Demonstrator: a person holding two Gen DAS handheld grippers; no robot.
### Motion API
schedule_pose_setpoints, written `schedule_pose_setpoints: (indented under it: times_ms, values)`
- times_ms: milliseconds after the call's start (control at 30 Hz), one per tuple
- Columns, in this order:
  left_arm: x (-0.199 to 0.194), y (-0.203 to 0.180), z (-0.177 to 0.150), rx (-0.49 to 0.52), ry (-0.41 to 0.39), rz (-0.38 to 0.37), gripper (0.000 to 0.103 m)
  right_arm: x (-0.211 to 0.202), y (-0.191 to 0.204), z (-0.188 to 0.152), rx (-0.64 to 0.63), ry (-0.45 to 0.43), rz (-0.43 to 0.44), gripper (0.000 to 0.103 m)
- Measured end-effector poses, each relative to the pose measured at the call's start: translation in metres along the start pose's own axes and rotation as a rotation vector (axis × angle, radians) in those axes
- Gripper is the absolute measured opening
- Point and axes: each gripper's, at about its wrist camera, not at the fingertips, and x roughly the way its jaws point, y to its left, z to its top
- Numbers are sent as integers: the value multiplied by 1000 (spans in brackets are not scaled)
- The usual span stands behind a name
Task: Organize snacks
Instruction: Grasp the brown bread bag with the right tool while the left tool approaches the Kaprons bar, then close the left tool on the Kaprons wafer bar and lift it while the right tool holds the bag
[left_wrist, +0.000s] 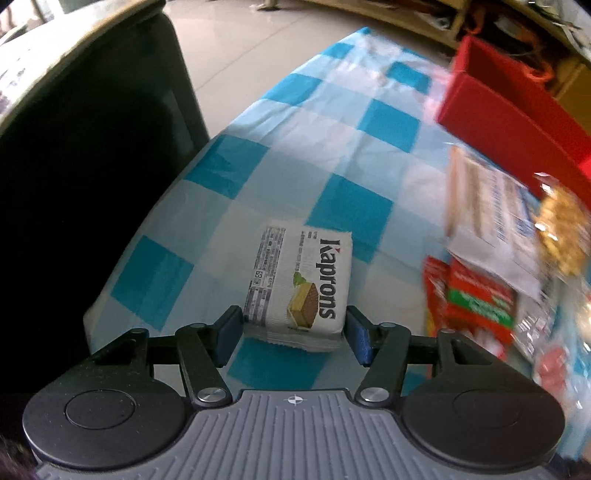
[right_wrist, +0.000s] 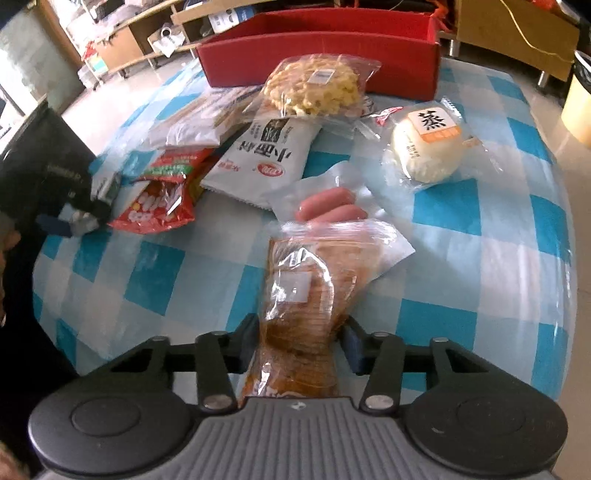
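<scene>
Both grippers had closed on snacks over the checked tablecloth (left_wrist: 332, 155): the left gripper (left_wrist: 293, 330) pinched the Kaprons wafer pack (left_wrist: 301, 284), the right gripper (right_wrist: 299, 345) a clear-wrapped brown pastry (right_wrist: 303, 295). Lifting each straight up before carrying it to the red box (right_wrist: 321, 48) looked the safest course.

Bright daylight; fisheye bends the edges, motion blur smears the left view's right side.

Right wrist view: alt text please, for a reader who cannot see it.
The right gripper is shut on a clear bag of brown snack above a blue-checked tablecloth. Beyond lie packaged sausages, a wrapped steamed bun and a red box.
</scene>
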Motion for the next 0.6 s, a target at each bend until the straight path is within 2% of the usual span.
schedule_pose_setpoints:
  times_ms: [67, 133, 233, 300, 333, 367, 400, 467, 533, 600]
  values:
    - [-8, -1, -9, 16, -11, -21, 67, -7, -2, -1, 21, -5, 31, 29]
    - [-12, -1, -17, 26, -9, -29, 67, -10, -1, -3, 6, -12, 0, 29]
    - [-11, -3, -24, 42, 2, -25, 67, -10, -6, -3, 49, -6, 12, 31]
    - [-9, -4, -26, 45, 5, -21, 67, -9, -5, 0, 50, -15, 4, 42]
    - [-8, -5, -25, 44, 7, -25, 67, -5, -3, 2, 57, -9, 2, 55]
    - [-8, -6, -24, 46, 10, -35, 67, 0, 0, 4, 56, 0, 3, 60]
    - [-8, -7, -24, 52, 12, -41, 67, 6, 6, 6, 37, 13, -9, 61]
    - [-7, -10, -26, 70, 14, -41, 66, 13, 23, 7, -50, 29, -57, 75]
    - [-7, -11, -29, 87, 16, -40, 64, 18, 35, 0, -127, 56, -137, 83]
    - [-6, -9, -30, 82, 25, -47, 63, 18, 35, -11, -163, 49, -167, 89]
